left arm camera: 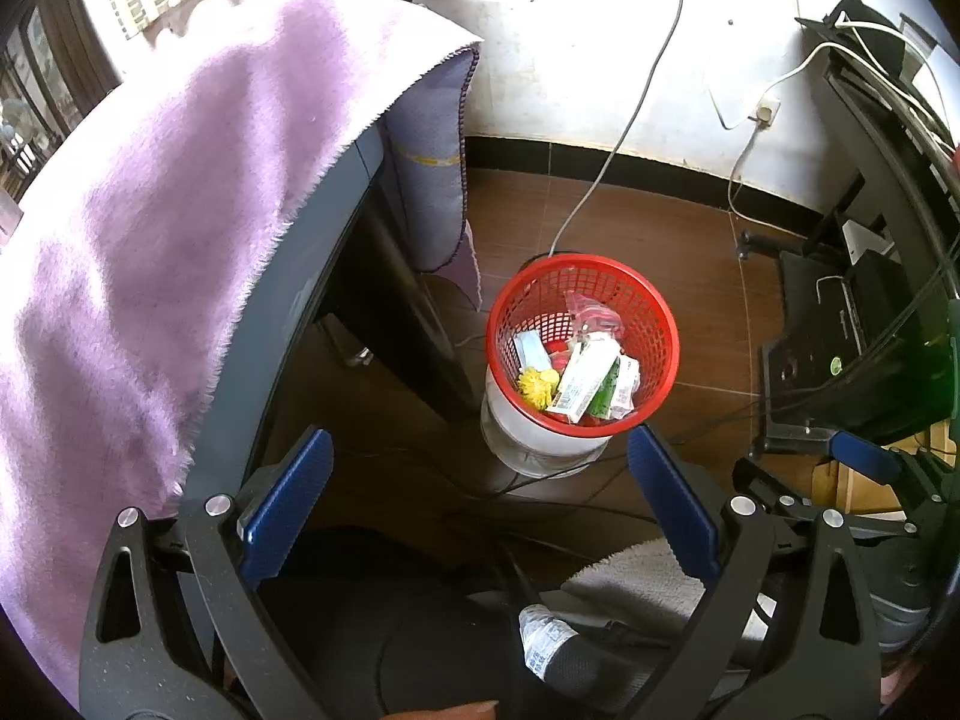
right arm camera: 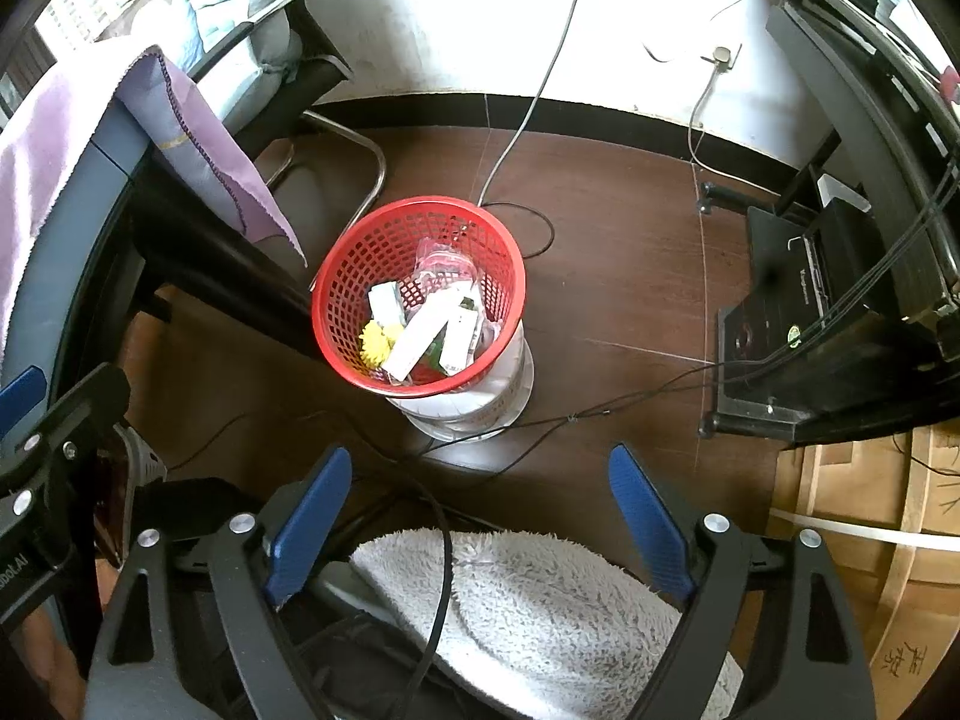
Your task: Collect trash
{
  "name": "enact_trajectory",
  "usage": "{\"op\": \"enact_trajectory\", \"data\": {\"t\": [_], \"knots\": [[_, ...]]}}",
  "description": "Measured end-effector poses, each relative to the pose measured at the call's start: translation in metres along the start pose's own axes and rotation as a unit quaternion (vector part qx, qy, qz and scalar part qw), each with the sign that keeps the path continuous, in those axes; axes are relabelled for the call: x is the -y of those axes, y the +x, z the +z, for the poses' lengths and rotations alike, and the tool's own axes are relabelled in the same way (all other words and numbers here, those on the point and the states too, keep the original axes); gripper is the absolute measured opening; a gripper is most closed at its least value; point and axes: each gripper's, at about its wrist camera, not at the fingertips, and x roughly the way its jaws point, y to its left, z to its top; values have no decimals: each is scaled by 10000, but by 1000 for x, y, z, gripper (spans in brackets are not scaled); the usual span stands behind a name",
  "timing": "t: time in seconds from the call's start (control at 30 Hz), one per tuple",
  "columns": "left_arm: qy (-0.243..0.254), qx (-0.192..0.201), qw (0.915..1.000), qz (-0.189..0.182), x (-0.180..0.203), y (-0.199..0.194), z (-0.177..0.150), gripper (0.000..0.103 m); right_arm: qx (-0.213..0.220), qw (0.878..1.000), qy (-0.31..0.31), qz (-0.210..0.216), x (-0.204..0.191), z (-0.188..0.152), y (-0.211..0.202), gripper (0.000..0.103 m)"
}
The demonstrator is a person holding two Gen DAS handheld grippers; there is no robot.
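Observation:
A red mesh basket (left arm camera: 657, 306) (right arm camera: 354, 258) sits on a white drum on the brown floor. Inside lie wrappers and small boxes (left arm camera: 585, 375) (right arm camera: 429, 330), plus a yellow crumpled piece (left arm camera: 535, 387) (right arm camera: 379, 343). My left gripper (left arm camera: 480, 456) hangs open above and in front of the basket, nothing between its blue pads. My right gripper (right arm camera: 480, 474) is also open and empty, held above the floor just in front of the basket. The right gripper's blue tip (left arm camera: 864, 453) shows at the right edge of the left wrist view.
A table draped with a purple cloth (left arm camera: 150, 228) (right arm camera: 36, 138) stands left of the basket. Black equipment and cables (left arm camera: 852, 324) (right arm camera: 828, 312) crowd the right side. A white fluffy mat (right arm camera: 540, 594) lies below the grippers. A grey cable (left arm camera: 612, 162) runs down the wall.

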Motion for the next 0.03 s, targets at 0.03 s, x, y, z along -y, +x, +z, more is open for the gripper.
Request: {"op": "enact_trajectory", "data": {"t": [0.03], "knots": [[9, -3, 10000, 9, 0, 0, 0, 95, -3, 10000, -8, 0, 0, 0, 1, 87]]}}
